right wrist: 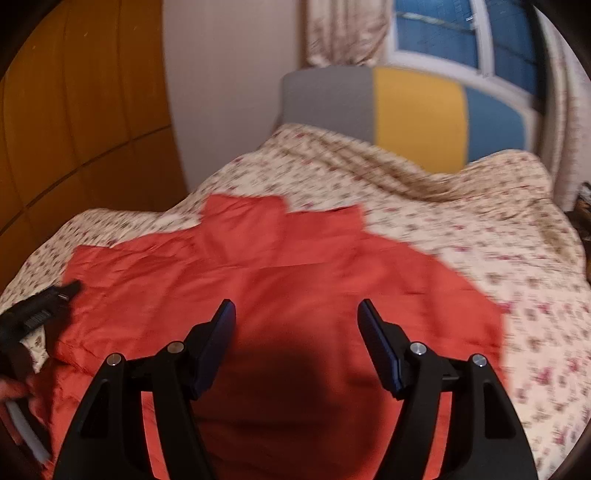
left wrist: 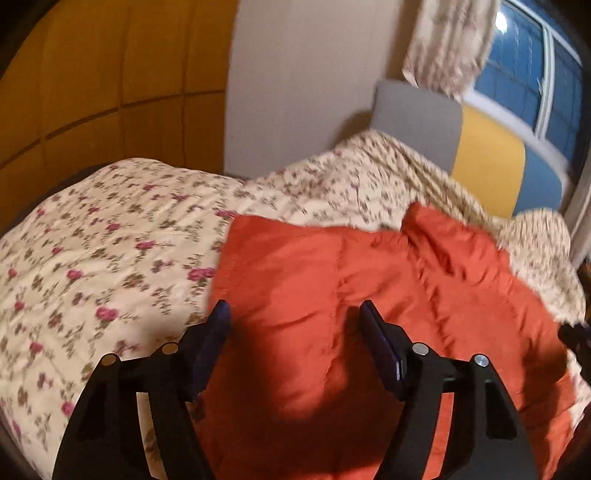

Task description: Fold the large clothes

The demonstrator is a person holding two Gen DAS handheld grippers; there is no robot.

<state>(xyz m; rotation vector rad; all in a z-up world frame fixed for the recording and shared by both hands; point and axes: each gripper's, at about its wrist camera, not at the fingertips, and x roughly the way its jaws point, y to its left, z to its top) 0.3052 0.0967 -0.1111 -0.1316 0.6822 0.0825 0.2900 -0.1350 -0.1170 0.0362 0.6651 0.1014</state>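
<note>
Left gripper [left wrist: 295, 308]: jaws wide apart, holding nothing, above the garment. Right gripper [right wrist: 295, 308]: likewise spread, empty. Orange-red garment [right wrist: 280, 280]: large, creased, lying mostly flat on the floral bedspread [right wrist: 480, 236], below the grey-yellow-blue headboard [right wrist: 417, 110].

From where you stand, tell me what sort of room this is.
Most likely a bedroom. A cream floral quilt covers a bed with a grey, yellow and blue panelled headboard; floral curtains hang by a window. An orange padded garment lies spread on the quilt.
</note>
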